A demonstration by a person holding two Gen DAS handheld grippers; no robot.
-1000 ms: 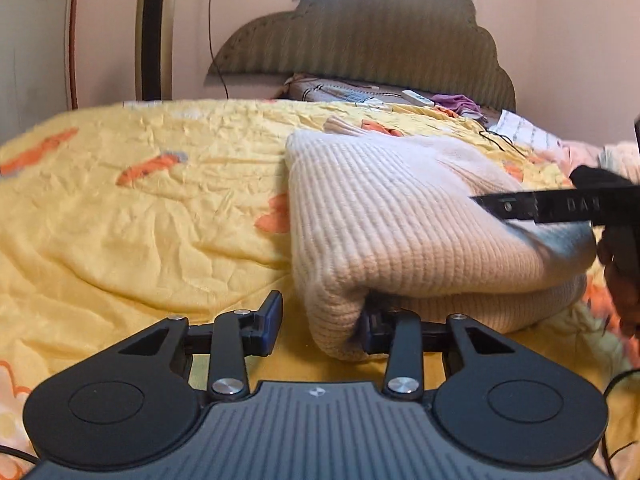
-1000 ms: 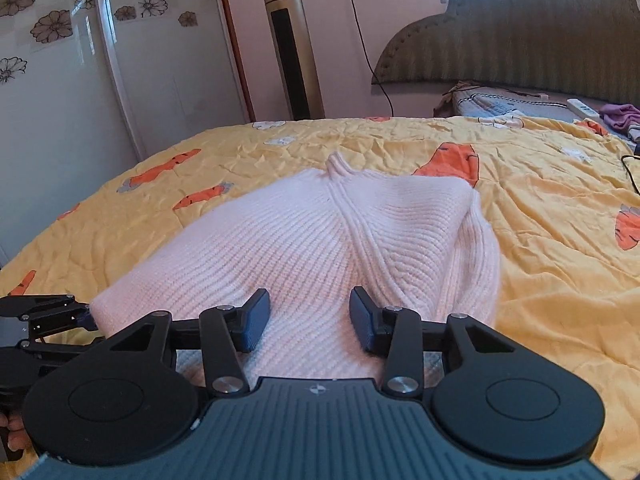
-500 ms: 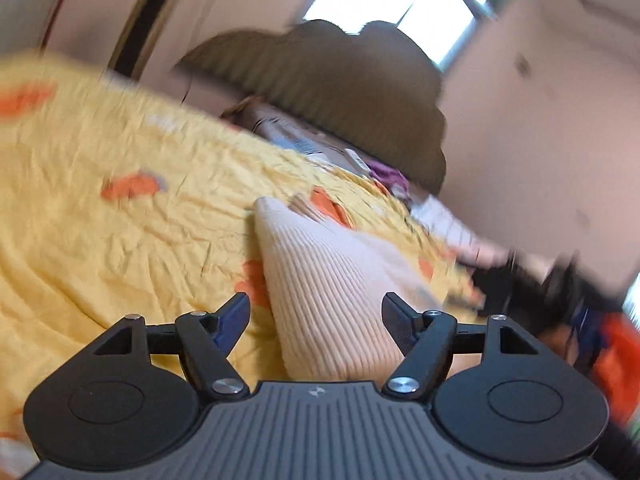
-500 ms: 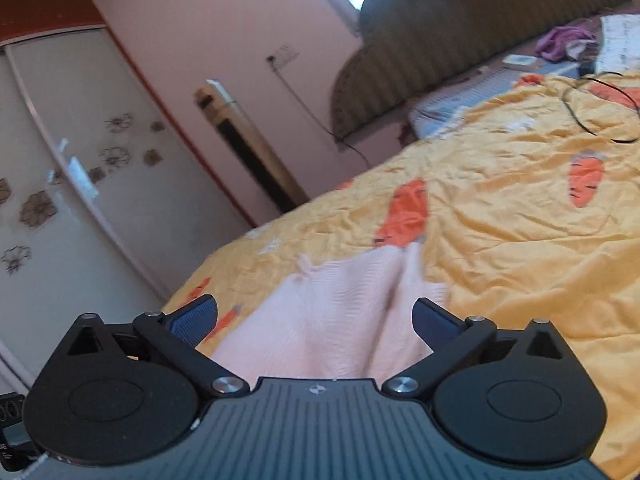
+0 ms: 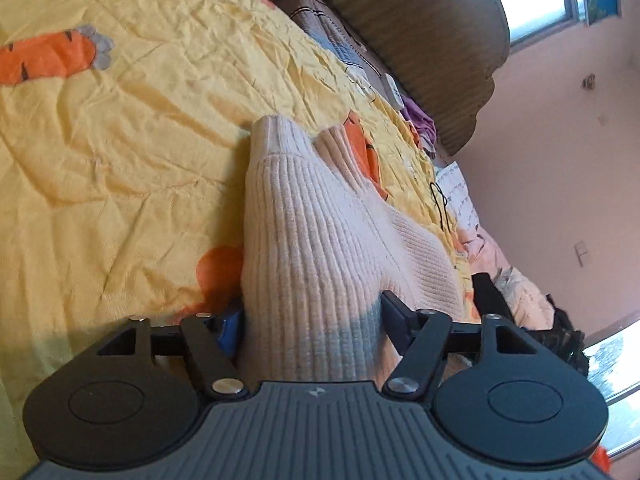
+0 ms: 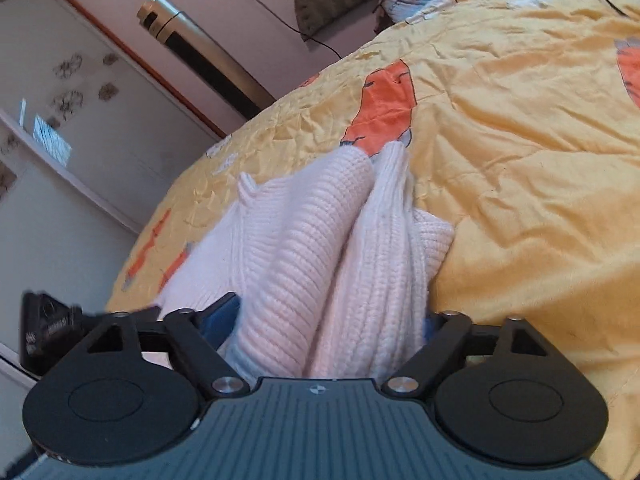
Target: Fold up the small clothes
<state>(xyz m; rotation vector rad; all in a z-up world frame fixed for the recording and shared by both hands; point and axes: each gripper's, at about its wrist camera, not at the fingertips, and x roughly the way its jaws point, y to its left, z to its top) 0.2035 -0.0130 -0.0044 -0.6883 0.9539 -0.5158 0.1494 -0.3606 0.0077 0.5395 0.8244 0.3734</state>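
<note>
A folded pale pink ribbed knit sweater (image 5: 316, 232) lies on the yellow carrot-print bedspread (image 5: 120, 152). My left gripper (image 5: 310, 316) has its jaws wide apart with the thick folded edge of the sweater between them. My right gripper (image 6: 332, 320) is also spread wide around the bunched sweater (image 6: 320, 248) on its side of the garment. Both cameras are tilted. The other gripper (image 6: 48, 324) shows at the left edge of the right wrist view.
A padded headboard (image 5: 420, 20) and pillows with small items lie at the far end of the bed. A tower fan (image 6: 208, 56) and sliding wardrobe doors (image 6: 60, 120) stand beyond the bed's left side. A black cable (image 5: 438, 200) lies on the bedspread.
Both grippers opened wider, tilted, and pushed in around the sweater's two ends. The sweater's edge now bunches between each pair of fingers.
</note>
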